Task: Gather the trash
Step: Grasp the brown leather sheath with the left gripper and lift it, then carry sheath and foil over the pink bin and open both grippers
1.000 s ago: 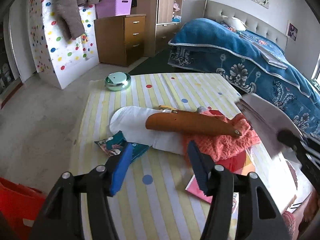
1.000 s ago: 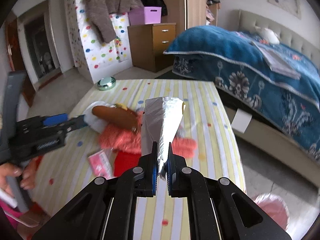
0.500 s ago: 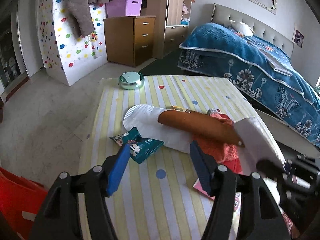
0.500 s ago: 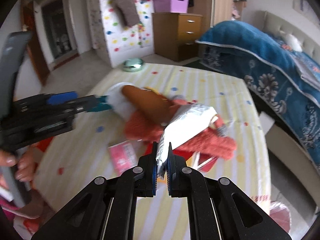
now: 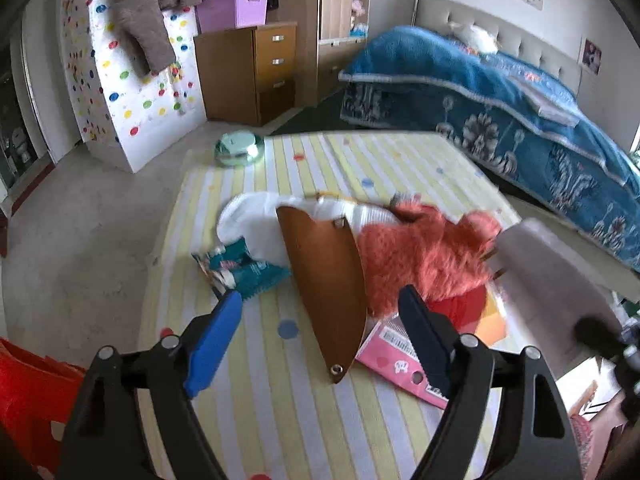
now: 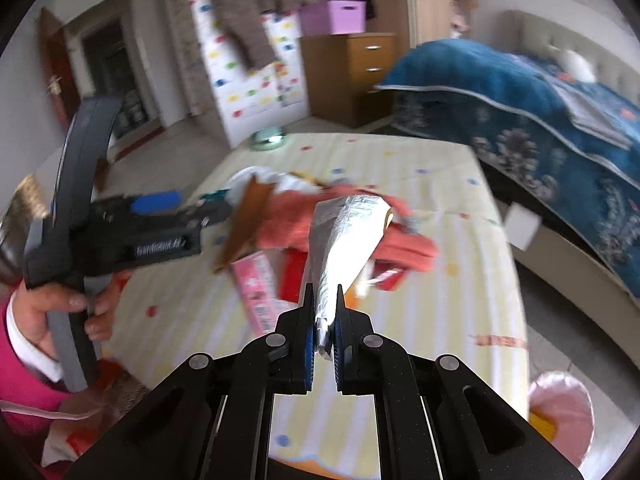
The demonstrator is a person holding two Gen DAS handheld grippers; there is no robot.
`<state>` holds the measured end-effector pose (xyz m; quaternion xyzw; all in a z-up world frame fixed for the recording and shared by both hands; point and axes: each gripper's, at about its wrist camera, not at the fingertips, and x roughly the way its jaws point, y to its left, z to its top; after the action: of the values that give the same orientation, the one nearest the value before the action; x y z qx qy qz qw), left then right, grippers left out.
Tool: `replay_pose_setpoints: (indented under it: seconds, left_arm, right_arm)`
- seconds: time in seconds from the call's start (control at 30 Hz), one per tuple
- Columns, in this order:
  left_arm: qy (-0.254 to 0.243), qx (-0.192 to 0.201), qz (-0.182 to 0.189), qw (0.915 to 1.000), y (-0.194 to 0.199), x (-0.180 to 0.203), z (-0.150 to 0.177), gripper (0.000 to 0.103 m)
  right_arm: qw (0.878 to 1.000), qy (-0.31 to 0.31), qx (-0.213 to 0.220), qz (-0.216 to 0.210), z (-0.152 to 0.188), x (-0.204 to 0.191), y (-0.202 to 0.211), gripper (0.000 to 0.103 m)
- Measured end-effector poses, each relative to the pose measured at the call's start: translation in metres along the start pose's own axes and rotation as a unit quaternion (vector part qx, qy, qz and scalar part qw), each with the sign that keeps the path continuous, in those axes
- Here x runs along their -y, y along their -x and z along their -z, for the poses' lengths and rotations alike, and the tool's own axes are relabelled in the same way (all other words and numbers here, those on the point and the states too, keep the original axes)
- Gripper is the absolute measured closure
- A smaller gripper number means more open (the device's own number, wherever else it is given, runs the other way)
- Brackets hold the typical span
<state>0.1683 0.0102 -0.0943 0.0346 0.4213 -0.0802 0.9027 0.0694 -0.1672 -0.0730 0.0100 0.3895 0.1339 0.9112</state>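
1. The right gripper [image 6: 322,312] pinches the narrow end of a crumpled silver foil wrapper [image 6: 344,236], jaws closed tight on it, the wrapper held up above the table.
2. The left gripper [image 5: 320,336] hangs wide apart with nothing between its blue pads [image 5: 212,340], over the striped yellow tablecloth [image 5: 264,408].
3. Between those pads sits a brown leather sheath [image 5: 326,280], lying over a white cloth [image 5: 256,224] and a fuzzy coral garment [image 5: 416,256].
4. A teal snack packet [image 5: 240,272] lies just beside the left pad, partly under the white cloth.
5. A pink packet [image 5: 396,356] rests near the sheath's tip.
6. A round green tin [image 5: 239,148] stands at the far edge.
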Motion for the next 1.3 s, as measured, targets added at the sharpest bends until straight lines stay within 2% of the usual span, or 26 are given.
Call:
replay_pose_setpoints:
  seconds: [0.13, 0.2, 0.33, 0.37, 0.4, 0.43, 0.53, 0.73, 0.93, 1.07, 1.23, 1.3]
  left_arm:
    - [0.002, -0.028, -0.013, 0.9995, -0.024, 0.001, 0.004, 0.025]
    - [0.006, -0.039, -0.013, 0.9992, -0.033, 0.001, 0.004, 0.032]
    - [0.007, -0.049, -0.004, 0.9987, -0.044, 0.002, 0.002, 0.038]
    - [0.007, -0.053, -0.003, 0.9986, -0.048, 0.002, 0.001, 0.046]
    - [0.009, -0.056, -0.001, 0.9984, -0.049, 0.001, 0.001, 0.060]
    - [0.011, -0.058, -0.001, 0.9982, -0.049, 0.001, 0.001, 0.060]
    - [0.009, -0.042, -0.009, 0.9990, -0.037, 0.001, 0.003, 0.061]
    - [0.009, 0.020, -0.012, 0.9997, 0.025, 0.006, 0.018, 0.061]
    - [-0.009, 0.055, 0.028, 0.9981, 0.076, 0.023, 0.033, 0.061]
    - [-0.032, 0.064, 0.062, 0.9955, 0.093, 0.048, 0.038, 0.061]
    - [-0.088, 0.063, 0.115, 0.9875, 0.104, 0.103, 0.049, 0.061]
    - [-0.119, 0.058, 0.139, 0.9814, 0.104, 0.134, 0.055, 0.061]
  right_arm:
    - [1.000, -0.018, 0.006, 0.009, 0.005, 0.010, 0.006, 0.096]
    - [1.000, -0.023, 0.006, 0.012, 0.006, 0.017, 0.010, 0.096]
    - [0.999, -0.030, 0.003, 0.012, 0.003, 0.034, 0.008, 0.096]
    - [0.999, -0.033, 0.003, 0.012, 0.003, 0.036, 0.010, 0.096]
    - [0.999, -0.034, 0.003, 0.012, 0.003, 0.038, 0.008, 0.096]
    - [0.999, -0.034, 0.004, 0.012, 0.003, 0.038, 0.010, 0.096]
    - [0.999, -0.034, 0.008, 0.014, 0.005, 0.037, 0.013, 0.096]
    - [0.999, -0.043, 0.026, 0.019, 0.009, 0.034, 0.024, 0.096]
    - [0.997, -0.050, 0.047, 0.026, 0.019, 0.035, 0.044, 0.096]
    - [0.995, -0.062, 0.058, 0.047, 0.032, 0.042, 0.066, 0.096]
    - [0.990, -0.087, 0.065, 0.085, 0.058, 0.062, 0.098, 0.096]
    - [0.987, -0.100, 0.067, 0.103, 0.069, 0.072, 0.112, 0.096]
